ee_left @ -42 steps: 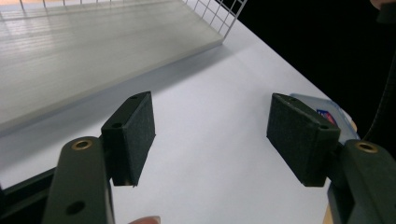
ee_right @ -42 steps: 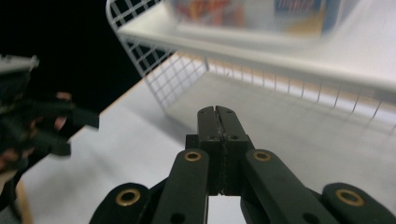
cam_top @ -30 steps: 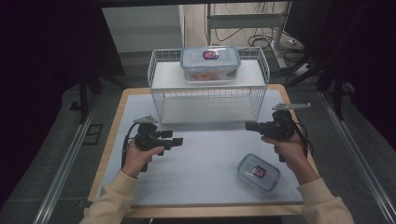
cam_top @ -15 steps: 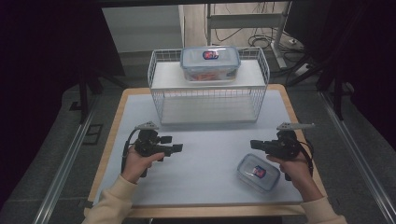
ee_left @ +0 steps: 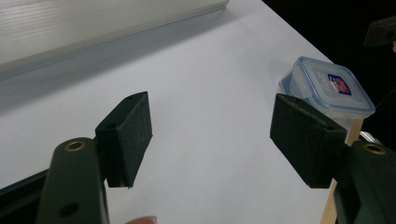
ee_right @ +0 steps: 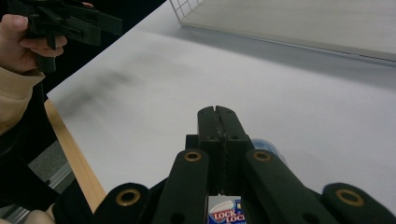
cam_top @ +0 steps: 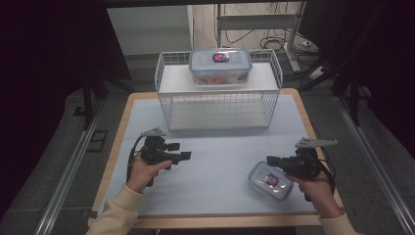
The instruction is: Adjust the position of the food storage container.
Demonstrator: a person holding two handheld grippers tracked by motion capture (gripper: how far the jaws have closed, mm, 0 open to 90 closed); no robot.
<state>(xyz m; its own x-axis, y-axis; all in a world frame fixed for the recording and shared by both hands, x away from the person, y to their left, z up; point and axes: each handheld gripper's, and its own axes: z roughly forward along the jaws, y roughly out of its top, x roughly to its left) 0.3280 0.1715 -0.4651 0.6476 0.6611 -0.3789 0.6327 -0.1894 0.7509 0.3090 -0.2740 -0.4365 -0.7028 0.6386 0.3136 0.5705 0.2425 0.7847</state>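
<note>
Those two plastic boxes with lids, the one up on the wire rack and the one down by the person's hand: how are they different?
The box on the rack looks bigger than the small box. It sits high on the wire rack; the small one lies on the table, under the right gripper. It sits square to the table edge; the small one lies askew. Both are clear, lidded, with a red-and-blue label.

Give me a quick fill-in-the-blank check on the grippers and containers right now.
1. The left gripper has its jaws ____.
2. The right gripper has its jaws ____.
3. The large container sits on top of the wire ____.
4. The small container lies below the ____ gripper.

Missing words: open; shut; rack; right
</note>
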